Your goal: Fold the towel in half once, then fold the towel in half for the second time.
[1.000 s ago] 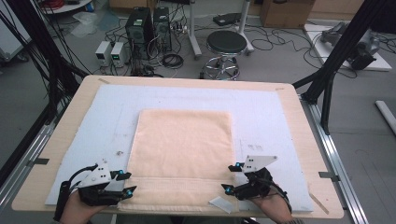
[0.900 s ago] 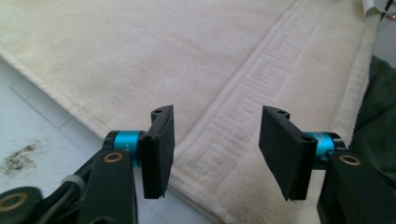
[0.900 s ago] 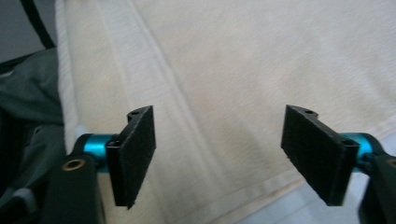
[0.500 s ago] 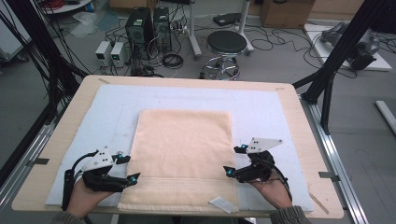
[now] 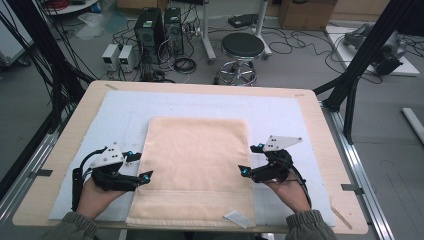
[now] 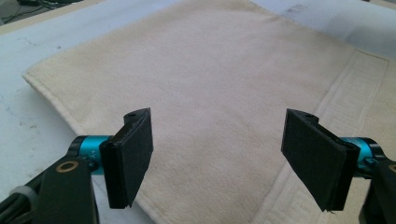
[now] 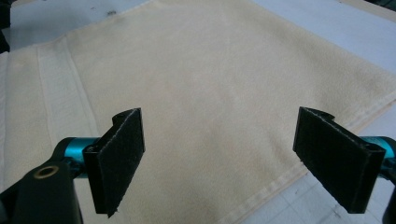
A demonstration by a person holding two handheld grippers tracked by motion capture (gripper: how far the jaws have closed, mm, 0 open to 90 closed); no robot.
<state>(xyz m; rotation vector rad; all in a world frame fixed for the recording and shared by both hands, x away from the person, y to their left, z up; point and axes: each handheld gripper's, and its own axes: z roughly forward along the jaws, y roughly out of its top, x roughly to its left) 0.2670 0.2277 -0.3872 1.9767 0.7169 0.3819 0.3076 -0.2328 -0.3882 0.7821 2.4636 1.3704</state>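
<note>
— High view: where does the folded cream terry towel (image 5: 196, 170) lie?
— Between both grippers. The left gripper (image 5: 141, 167) has just been opening, jaws spread and empty at the towel's edge; the right gripper (image 5: 248, 160) likewise.

Flat folded cream towel (image 5: 197, 165) on table

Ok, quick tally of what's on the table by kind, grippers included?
Cream terry towel: 1
Pale blue mat: 1
Small white tag: 1
Black two-jaw grippers, left and right, both open and empty: 2
Total: 5
</note>
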